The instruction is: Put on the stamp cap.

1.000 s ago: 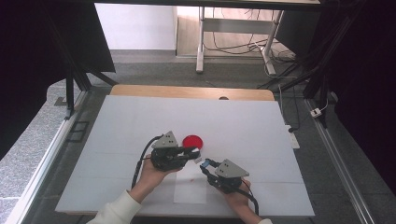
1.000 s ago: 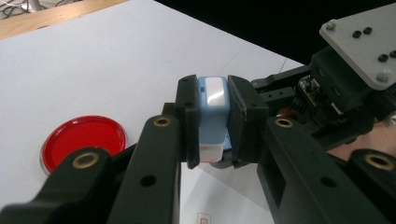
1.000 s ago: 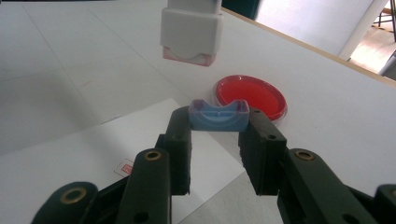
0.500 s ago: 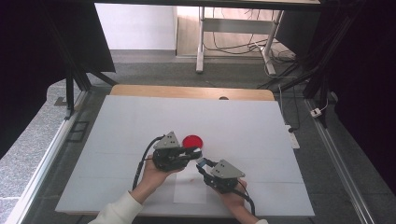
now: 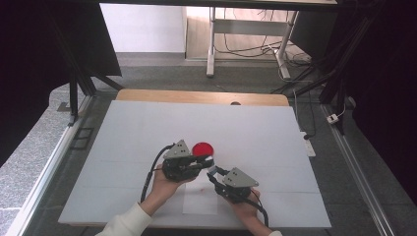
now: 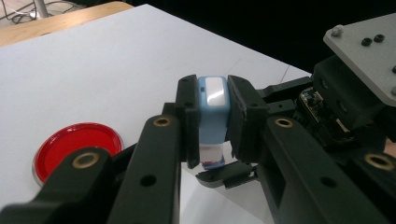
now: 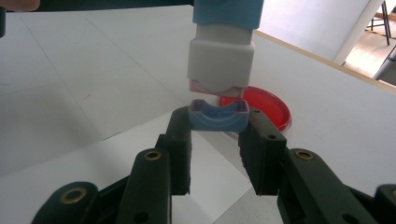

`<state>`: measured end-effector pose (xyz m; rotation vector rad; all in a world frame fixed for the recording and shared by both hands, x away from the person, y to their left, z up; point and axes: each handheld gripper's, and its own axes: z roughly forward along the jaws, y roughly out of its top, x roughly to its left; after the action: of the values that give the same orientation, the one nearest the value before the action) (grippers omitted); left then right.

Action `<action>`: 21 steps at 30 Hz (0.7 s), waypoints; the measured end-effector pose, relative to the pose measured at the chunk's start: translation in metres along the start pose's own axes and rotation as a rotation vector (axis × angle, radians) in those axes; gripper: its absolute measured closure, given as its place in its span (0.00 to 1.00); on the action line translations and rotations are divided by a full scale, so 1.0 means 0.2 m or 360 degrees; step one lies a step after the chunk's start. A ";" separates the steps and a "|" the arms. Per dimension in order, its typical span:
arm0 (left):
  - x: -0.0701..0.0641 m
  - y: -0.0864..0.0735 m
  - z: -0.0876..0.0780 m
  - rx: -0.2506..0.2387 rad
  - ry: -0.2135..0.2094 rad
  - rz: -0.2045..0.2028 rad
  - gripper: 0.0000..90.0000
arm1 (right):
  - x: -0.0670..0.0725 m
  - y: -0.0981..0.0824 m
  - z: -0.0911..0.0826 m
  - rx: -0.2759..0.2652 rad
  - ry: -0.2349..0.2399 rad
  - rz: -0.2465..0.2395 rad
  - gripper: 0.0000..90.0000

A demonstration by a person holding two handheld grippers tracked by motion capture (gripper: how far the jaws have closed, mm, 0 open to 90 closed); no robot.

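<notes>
Left claw (image 6: 212, 126) clamps the blue-and-white stamp body (image 6: 213, 112), held above the white surface (image 5: 147, 128). Right claw (image 7: 217, 135) grips the small blue cap (image 7: 218, 116) just beneath the stamp's underside, apart. The red dish (image 5: 202, 149) lies at twelve o'clock, just beyond both claws.

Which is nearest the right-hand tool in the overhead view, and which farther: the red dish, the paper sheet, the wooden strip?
1. Paper sheet: lies right beside the right tool, just to its left under the hands.
2. Red dish: a little beyond the tool's tip, toward the table's middle.
3. Wooden strip: far off, along the table's back edge.
</notes>
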<state>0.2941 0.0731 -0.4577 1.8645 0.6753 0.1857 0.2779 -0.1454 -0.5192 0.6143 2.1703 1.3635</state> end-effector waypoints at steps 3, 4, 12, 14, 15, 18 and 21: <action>0.00 0.00 0.01 -0.0011 0.0011 0.0000 0.83 | 0.00 0.00 0.00 -0.0003 -0.0018 0.0004 0.71; -0.01 -0.01 0.01 -0.0015 0.0013 -0.0002 0.83 | 0.00 0.00 0.00 -0.0010 -0.0024 0.0006 0.71; -0.01 -0.01 0.02 -0.0041 0.0011 -0.0021 0.83 | 0.00 0.00 -0.01 -0.0026 -0.0042 0.0023 0.71; -0.01 -0.01 0.02 -0.0043 0.0011 -0.0024 0.83 | 0.00 0.00 -0.01 -0.0029 -0.0046 0.0023 0.72; -0.01 -0.01 0.02 -0.0043 0.0012 -0.0025 0.83 | 0.00 0.00 -0.01 -0.0030 -0.0046 0.0024 0.71; -0.02 -0.01 0.03 -0.0046 0.0010 -0.0023 0.83 | 0.00 0.00 -0.01 -0.0030 -0.0048 0.0026 0.71; -0.02 -0.01 0.03 -0.0055 0.0018 -0.0022 0.83 | -0.01 0.00 -0.01 -0.0037 -0.0049 0.0047 0.71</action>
<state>0.2926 0.0660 -0.4619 1.8266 0.6883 0.1980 0.2774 -0.1478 -0.5178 0.6564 2.1262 1.3839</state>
